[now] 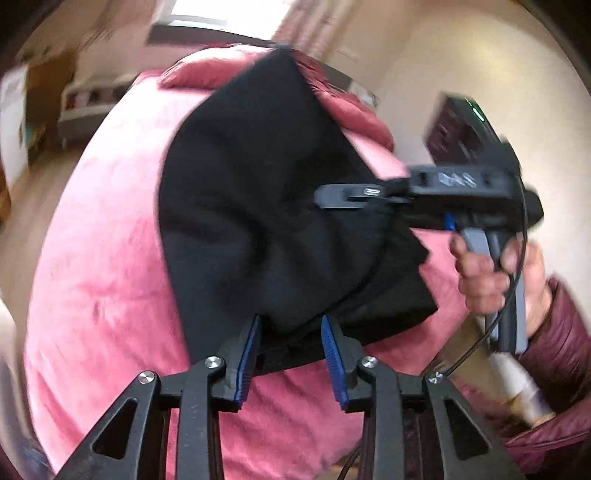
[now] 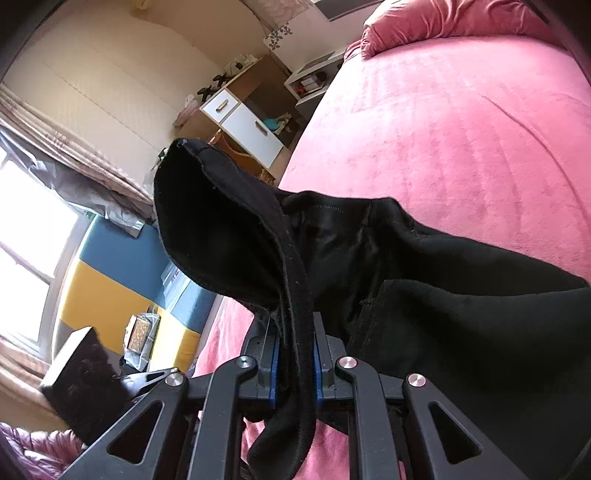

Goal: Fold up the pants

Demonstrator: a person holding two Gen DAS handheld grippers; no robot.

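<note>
Black pants (image 1: 266, 206) lie partly bunched on a pink bed cover (image 1: 103, 266). In the left wrist view my left gripper (image 1: 291, 325) sits at the pants' near edge. Its blue pads (image 1: 251, 347) stand apart with a fold of cloth between them, not pinched. My right gripper (image 1: 323, 194) reaches in from the right over the pants, held by a hand (image 1: 480, 269). In the right wrist view the right gripper (image 2: 295, 325) is shut on a thick black band of the pants (image 2: 295, 295). One lifted flap (image 2: 214, 229) curls up above it, and the rest trails right across the bed cover (image 2: 461, 140).
A rumpled pink pillow (image 2: 436, 22) lies at the bed's far end. A wood-and-white drawer unit (image 2: 247, 118) stands beside the bed, with a blue and yellow block (image 2: 110, 273) under the window. A maroon sleeve (image 1: 561, 332) is at the right.
</note>
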